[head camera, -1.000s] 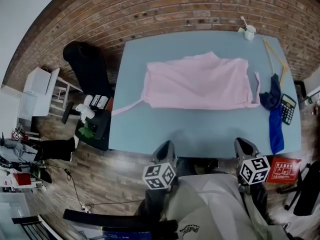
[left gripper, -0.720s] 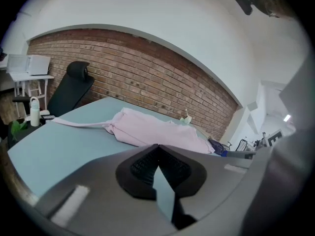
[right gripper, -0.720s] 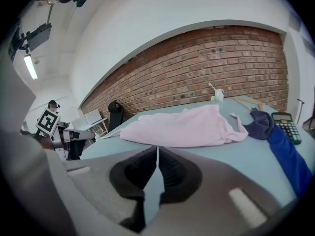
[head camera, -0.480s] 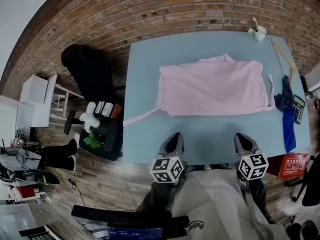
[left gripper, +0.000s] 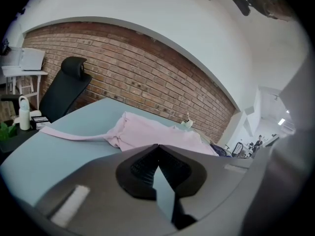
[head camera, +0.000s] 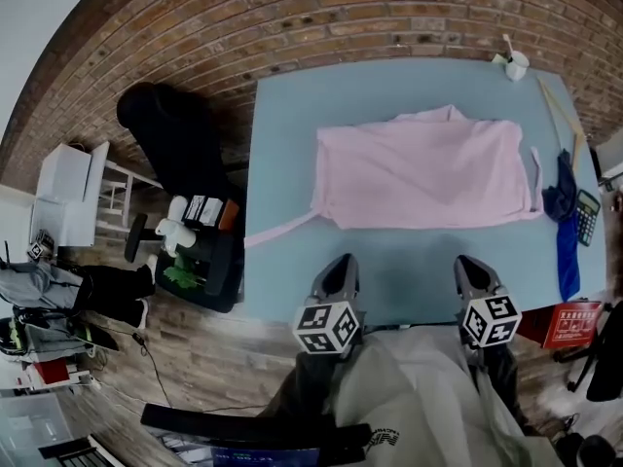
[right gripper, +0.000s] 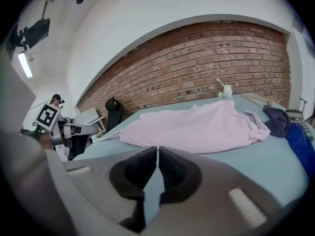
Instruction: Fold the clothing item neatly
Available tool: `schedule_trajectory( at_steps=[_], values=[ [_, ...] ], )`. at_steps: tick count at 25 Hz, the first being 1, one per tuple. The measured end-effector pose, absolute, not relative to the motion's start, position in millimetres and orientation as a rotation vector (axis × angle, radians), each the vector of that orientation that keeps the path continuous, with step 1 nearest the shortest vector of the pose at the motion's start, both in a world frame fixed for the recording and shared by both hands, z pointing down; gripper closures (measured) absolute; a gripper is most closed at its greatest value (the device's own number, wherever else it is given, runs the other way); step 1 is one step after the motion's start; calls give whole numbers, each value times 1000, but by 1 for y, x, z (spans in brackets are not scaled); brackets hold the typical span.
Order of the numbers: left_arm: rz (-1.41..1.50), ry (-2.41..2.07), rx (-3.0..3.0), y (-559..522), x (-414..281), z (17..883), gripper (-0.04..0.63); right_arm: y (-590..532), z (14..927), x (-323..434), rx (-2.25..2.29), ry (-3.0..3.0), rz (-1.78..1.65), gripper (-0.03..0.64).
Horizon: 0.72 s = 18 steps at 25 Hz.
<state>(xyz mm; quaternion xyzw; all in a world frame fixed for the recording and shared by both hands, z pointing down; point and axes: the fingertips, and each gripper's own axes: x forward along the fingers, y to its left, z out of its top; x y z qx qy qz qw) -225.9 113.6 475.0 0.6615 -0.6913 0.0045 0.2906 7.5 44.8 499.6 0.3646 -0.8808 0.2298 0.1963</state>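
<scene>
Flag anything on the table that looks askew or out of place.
The pink garment lies wrinkled, one long strap trailing out to the left edge of the table. Nothing looks spilled or damaged.

Even, soft indoor light; faint shadows. Strong fisheye bending and dark vignette at edges. Gripper bodies blurred up close.

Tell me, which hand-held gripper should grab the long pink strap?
Left, probably. The left hand-held gripper sits nearer the long pink fabric strap, which trails toward the left edge of the blue table; the right hand-held gripper is farther away.
</scene>
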Motion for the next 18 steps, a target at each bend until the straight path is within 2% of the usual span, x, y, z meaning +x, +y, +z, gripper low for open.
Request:
schedule_trajectory(
  at_steps=[18],
  values=[
    [16,-1865,1689,94,-198,490,588,16,503,32,937,-2451,567,614]
  ],
)
